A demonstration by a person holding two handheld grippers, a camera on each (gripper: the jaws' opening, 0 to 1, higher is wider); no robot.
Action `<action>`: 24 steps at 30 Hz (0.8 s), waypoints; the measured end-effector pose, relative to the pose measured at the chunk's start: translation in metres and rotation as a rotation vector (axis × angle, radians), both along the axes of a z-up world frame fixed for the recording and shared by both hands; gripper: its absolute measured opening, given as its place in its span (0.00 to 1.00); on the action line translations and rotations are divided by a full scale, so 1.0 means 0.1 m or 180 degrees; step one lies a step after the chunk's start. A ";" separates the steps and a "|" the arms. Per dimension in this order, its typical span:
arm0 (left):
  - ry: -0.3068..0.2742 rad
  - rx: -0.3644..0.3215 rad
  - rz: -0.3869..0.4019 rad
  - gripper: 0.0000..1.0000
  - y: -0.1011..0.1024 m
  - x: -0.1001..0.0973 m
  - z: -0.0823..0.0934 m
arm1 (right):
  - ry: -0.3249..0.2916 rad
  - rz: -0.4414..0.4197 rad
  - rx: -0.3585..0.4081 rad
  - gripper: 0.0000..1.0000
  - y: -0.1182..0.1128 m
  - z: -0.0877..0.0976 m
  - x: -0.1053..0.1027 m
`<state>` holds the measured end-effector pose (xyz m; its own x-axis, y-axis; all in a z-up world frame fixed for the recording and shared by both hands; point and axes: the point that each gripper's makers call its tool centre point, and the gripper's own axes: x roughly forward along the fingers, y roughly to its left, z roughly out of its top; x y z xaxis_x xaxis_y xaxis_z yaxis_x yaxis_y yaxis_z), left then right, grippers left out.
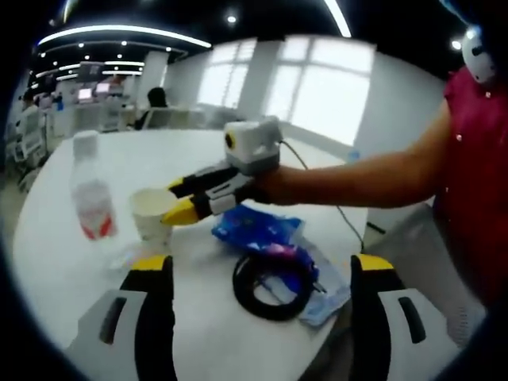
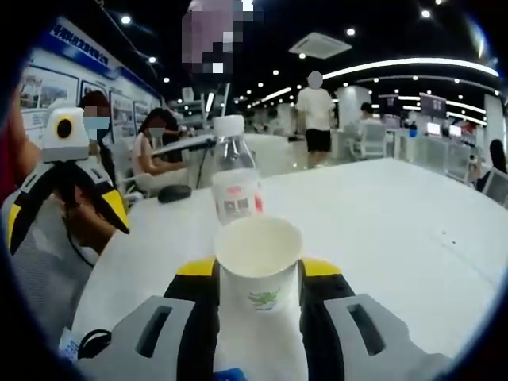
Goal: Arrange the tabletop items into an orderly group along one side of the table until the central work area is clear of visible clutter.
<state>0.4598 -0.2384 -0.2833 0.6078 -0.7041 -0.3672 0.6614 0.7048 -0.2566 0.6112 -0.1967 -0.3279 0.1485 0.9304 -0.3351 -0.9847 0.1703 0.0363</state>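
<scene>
1. Cup: the paper cup [image 2: 259, 266] stands upright on the white table [image 2: 413, 230], set between my right gripper [image 2: 258, 282] jaws, which flank its wall closely; I cannot tell whether they are pressing it yet. I judge it light, thin-walled and easily crushed, so I would hold it low on the body with gentle pressure. White, open-topped, small green print on its side, apparently empty.
2. Bottle: the clear plastic bottle [image 2: 235, 181] stands just behind the cup, white cap, red-and-white label. Probably stiffer and heavier; grip mid-body.
3. Soft clutter: a blue wrapper [image 1: 258, 228] and a black coiled cable [image 1: 274, 284] lie near the table edge. Floppy, likely to snag.
4. Left gripper [image 1: 262, 278]: jaws spread wide, holding nothing, over the cable.
</scene>
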 end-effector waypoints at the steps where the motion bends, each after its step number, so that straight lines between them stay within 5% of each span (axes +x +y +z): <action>1: 0.0001 0.0002 -0.0002 0.89 0.00 0.00 0.00 | 0.0001 -0.0003 -0.0003 0.39 0.00 0.00 0.00; 24: -0.0038 0.0061 -0.0048 0.89 -0.03 0.03 0.04 | 0.0033 -0.0289 0.0096 0.58 -0.38 0.25 0.12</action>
